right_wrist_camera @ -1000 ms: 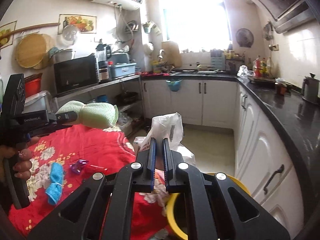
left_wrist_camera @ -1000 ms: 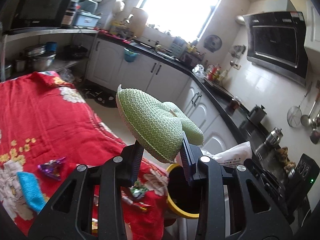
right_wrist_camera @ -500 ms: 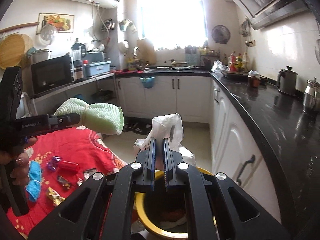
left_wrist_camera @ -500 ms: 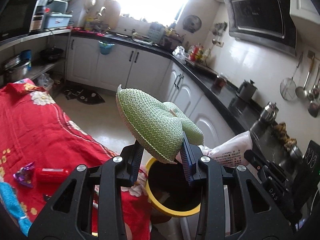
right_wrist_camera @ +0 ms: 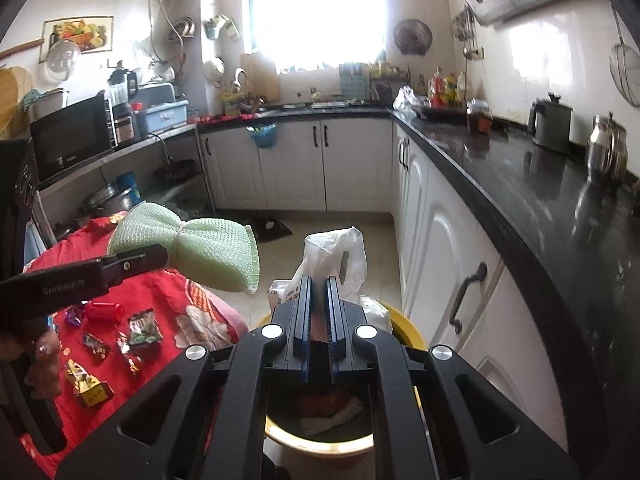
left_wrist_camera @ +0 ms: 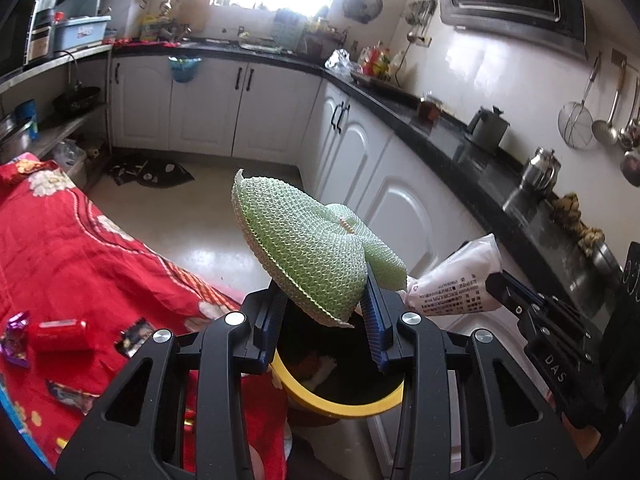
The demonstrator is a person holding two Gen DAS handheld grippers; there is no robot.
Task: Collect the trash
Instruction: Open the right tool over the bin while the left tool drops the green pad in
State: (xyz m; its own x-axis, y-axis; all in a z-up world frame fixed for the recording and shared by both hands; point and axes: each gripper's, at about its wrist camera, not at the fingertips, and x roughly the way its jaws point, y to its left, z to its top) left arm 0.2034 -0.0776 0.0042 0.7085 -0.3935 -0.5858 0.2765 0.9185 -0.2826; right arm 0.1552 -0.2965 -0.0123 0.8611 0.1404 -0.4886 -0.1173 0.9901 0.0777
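Both loads hang over the yellow bin: left gripper pinching the green scrubber, right gripper clamped on the plastic bag. Next, I judge, release both.

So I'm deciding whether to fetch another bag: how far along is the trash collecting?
Done: some scraps already lie in the yellow-rimmed bin. In hand: the left tool grips a green mesh scrubber, the right tool a white plastic bag, both over the bin. Left: candy wrappers on the red cloth.
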